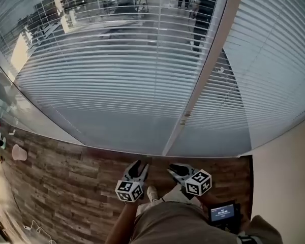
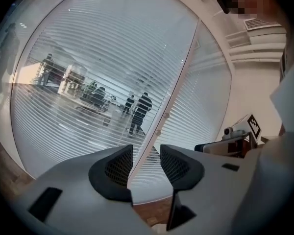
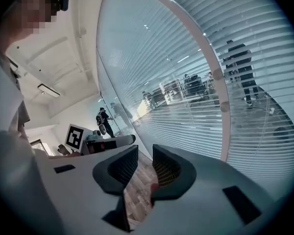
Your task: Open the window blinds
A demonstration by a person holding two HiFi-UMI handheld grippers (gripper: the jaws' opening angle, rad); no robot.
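The blinds [image 1: 137, 80] are being shown lowered across the glass on both sides of a white post [image 1: 206, 67]. One wide span is hanging left of the post and a narrower one right of it. Both are reaching down close to the post's foot. The slats are being kept partly tilted, so people [image 2: 139, 110] and furniture beyond the glass are being glimpsed in strips left of the post.

The left gripper [image 1: 138, 168] is being held low, a little left of the post's foot and apart from it, touching nothing. Its jaws are being kept apart with nothing between them. In the left gripper view the post is being seen through the gap.

The right gripper [image 1: 176, 170] is being held a little right of the post's foot, also clear of it and beside the left gripper. Its jaws are likewise being kept apart and empty. Only the wood floor [image 1: 66, 192] is being seen between them in the right gripper view.

Two small round knobs [image 2: 165, 115] are being seen on the post, partway up. Whether they belong to a cord or a wand cannot be told.

A white cup [image 1: 19, 153] is lying on the floor far left of the post. A small screen [image 1: 223, 212] is being carried at the person's waist, right of the post's foot.
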